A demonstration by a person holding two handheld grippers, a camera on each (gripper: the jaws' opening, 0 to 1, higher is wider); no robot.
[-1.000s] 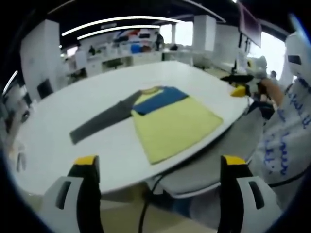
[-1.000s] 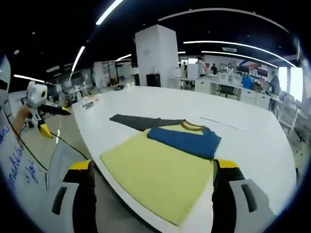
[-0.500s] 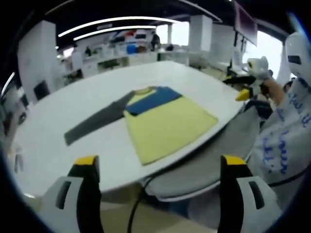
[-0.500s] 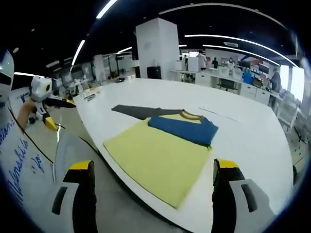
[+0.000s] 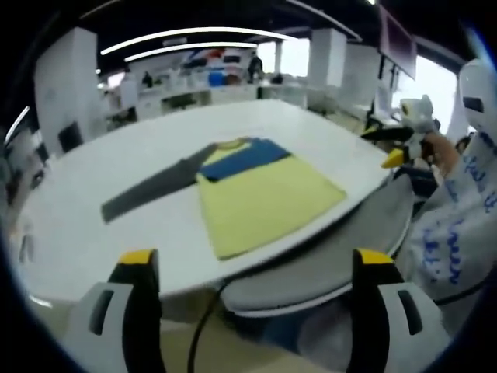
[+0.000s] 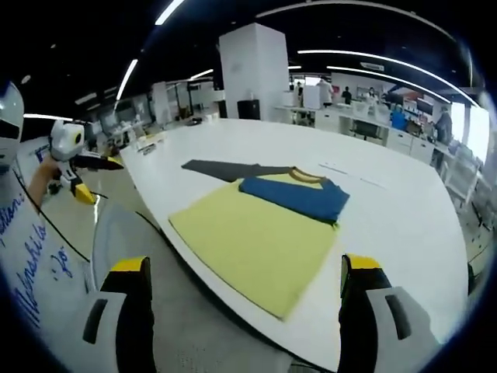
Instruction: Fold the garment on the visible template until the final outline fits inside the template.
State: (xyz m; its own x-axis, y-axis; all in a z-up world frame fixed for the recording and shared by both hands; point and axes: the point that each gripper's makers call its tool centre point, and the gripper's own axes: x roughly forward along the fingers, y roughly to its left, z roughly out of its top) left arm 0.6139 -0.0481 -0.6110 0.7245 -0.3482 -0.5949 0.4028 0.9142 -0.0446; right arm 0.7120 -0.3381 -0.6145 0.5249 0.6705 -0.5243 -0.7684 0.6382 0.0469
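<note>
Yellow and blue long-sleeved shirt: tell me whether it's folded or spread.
Partly folded. On the yellow and blue long-sleeved shirt, the blue sleeve lies across the chest, while the grey sleeve stretches flat over the white table.

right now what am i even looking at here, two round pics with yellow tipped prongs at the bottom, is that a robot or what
No robot here. A person holds a two-jaw tool in each hand, and each tool carries a wide-angle camera looking forward along its own jaws; that is why both pictures are round.

In the left gripper view, the left gripper rises from the bottom, jaws apart, holding nothing. The right gripper view shows the right gripper the same way, also open and empty. Each view also catches the other tool, held up off to one side.

Both look at a large white table in an open office. On it lies a shirt, yellow with a blue sleeve folded across the chest and a grey sleeve stretched out flat. Neither tool touches it. A grey chair sits at the table's edge.
</note>
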